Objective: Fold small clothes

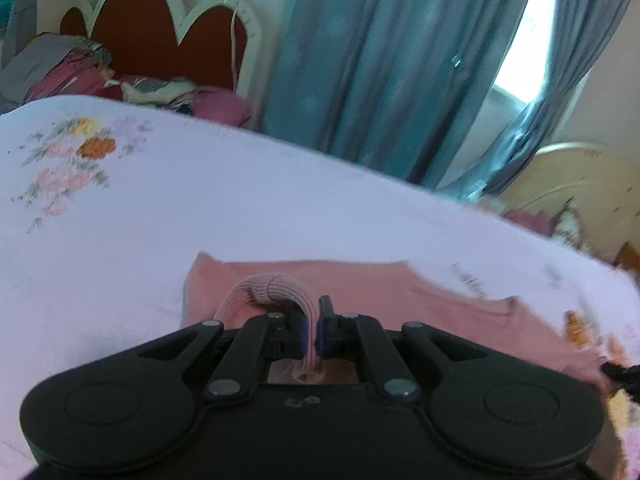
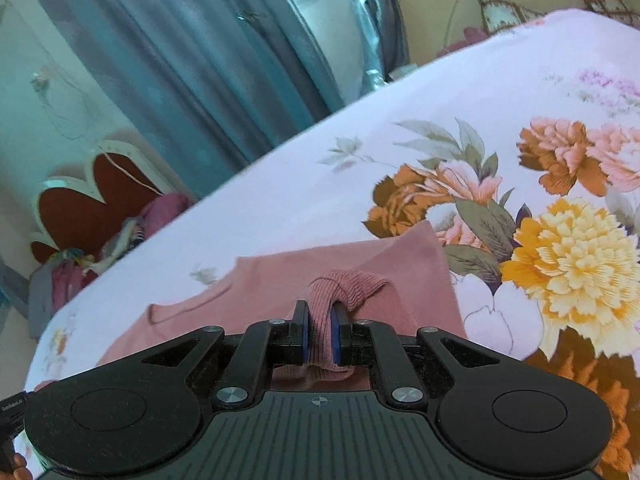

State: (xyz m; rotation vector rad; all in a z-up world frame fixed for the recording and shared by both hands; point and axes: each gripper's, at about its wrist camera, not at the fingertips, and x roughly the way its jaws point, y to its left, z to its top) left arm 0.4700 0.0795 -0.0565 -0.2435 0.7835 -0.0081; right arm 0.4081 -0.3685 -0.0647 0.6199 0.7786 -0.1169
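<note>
A small pink knitted garment (image 1: pixel 360 284) lies spread on the floral bedsheet (image 1: pixel 200 200). My left gripper (image 1: pixel 311 328) is shut on a ribbed edge of it, and the ribbed band (image 1: pixel 260 288) arches up from the jaws. In the right wrist view the same pink garment (image 2: pixel 280 280) lies on the sheet (image 2: pixel 320 160). My right gripper (image 2: pixel 319 332) is shut on a bunched ribbed fold (image 2: pixel 348 284) of it. Both pinched edges are lifted over the flat part of the cloth. The tip of the other gripper shows at the lower right edge of the left wrist view.
A red scalloped headboard (image 1: pixel 160 28) with a pile of clothes and pillows (image 1: pixel 80 68) stands at the bed's far end. Teal curtains (image 1: pixel 380 60) hang beyond the bed's far edge by a bright window. A cream footboard (image 1: pixel 580 176) is at the right.
</note>
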